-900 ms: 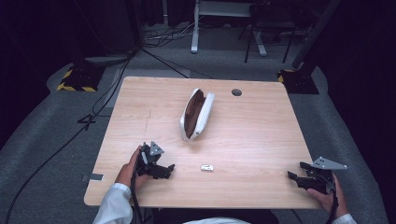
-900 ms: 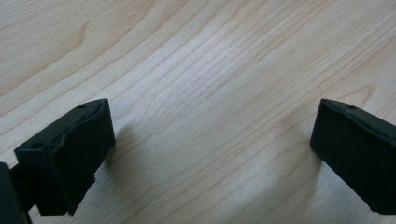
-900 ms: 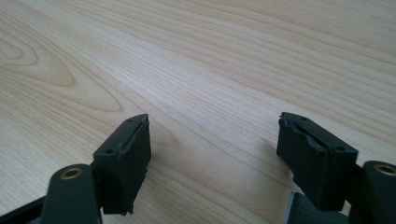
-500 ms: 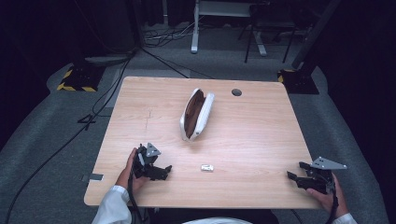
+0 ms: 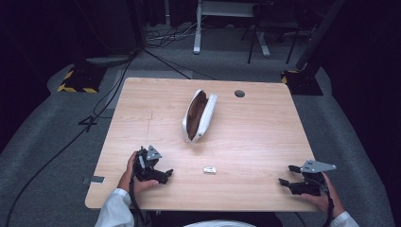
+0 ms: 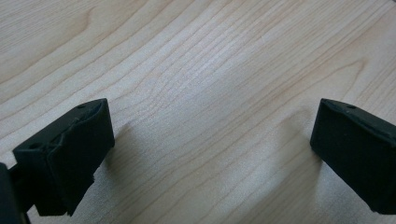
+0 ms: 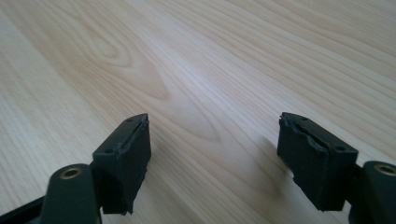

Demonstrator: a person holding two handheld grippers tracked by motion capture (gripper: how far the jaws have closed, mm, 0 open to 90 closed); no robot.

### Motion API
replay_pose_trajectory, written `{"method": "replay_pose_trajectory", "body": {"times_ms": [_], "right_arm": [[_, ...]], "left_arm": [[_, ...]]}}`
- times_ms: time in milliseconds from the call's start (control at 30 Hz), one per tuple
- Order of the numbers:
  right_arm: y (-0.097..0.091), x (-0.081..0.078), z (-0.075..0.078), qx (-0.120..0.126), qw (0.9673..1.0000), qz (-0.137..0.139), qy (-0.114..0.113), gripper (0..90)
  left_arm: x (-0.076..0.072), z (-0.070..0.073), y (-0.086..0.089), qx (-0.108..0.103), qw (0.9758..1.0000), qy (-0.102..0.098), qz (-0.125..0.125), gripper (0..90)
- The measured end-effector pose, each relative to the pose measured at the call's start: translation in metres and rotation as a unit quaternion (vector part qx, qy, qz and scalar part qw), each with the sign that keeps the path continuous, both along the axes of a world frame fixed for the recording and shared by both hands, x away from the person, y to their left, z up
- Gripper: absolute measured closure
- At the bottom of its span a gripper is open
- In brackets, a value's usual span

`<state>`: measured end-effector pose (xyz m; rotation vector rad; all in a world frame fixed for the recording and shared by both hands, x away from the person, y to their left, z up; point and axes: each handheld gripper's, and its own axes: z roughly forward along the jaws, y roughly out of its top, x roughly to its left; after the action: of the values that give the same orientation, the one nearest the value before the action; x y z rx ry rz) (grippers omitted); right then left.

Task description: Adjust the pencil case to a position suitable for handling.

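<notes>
A white glasses case (image 5: 199, 116) lies open in the middle of the wooden table (image 5: 255, 137), its brown lining showing. A small white item (image 5: 209, 170) rests near the front edge, too small to identify. My left gripper (image 5: 166, 174) sits at the front left, held in a hand, open, its jaws pointing right toward the small item. In the left gripper view its jaws (image 6: 210, 140) stand wide apart over bare wood. My right gripper (image 5: 287, 176) rests open at the front right corner; in the right gripper view the jaws (image 7: 215, 140) hold nothing.
A dark round cable hole (image 5: 239, 93) is set in the table near its far edge. Cables (image 5: 71, 142) trail on the grey floor left of the table. A desk frame (image 5: 227, 23) and black stands are behind the table.
The left gripper has shifted slightly back toward the front edge and turned a little. The right gripper and the case have not moved.
</notes>
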<state>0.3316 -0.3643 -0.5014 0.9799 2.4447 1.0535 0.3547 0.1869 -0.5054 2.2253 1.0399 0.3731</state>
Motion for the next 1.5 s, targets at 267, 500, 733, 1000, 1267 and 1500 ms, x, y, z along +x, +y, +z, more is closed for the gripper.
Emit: {"method": "replay_pose_trajectory", "body": {"times_ms": [267,500,733,1000,1267,1500], "right_arm": [[0.045,0.007,0.000,-0.001,0.9982,0.060,-0.001,26.4],[0.085,0.014,0.000,-0.001,0.9941,0.109,0.000,26.5],[0.118,0.022,-0.001,0.001,0.9902,0.139,-0.003,29.2],[0.160,0.030,0.000,0.001,0.9851,0.172,-0.004,32.4],[0.195,0.036,-0.001,0.006,0.9801,0.198,-0.005,33.0],[0.217,0.039,-0.002,0.008,0.9767,0.214,-0.005,34.2]], "left_arm": [[0.000,0.000,0.000,0.000,1.0000,0.000,0.000,0.2],[0.000,0.000,0.000,0.000,1.0000,0.000,0.000,0.2],[0.000,0.000,0.000,0.001,1.0000,0.000,0.000,0.3],[0.000,0.000,0.000,0.000,1.0000,0.000,-0.001,0.6],[0.000,0.000,0.000,-0.001,1.0000,-0.001,0.000,0.6],[-0.001,0.000,-0.001,-0.003,1.0000,0.000,0.002,0.7]]}}
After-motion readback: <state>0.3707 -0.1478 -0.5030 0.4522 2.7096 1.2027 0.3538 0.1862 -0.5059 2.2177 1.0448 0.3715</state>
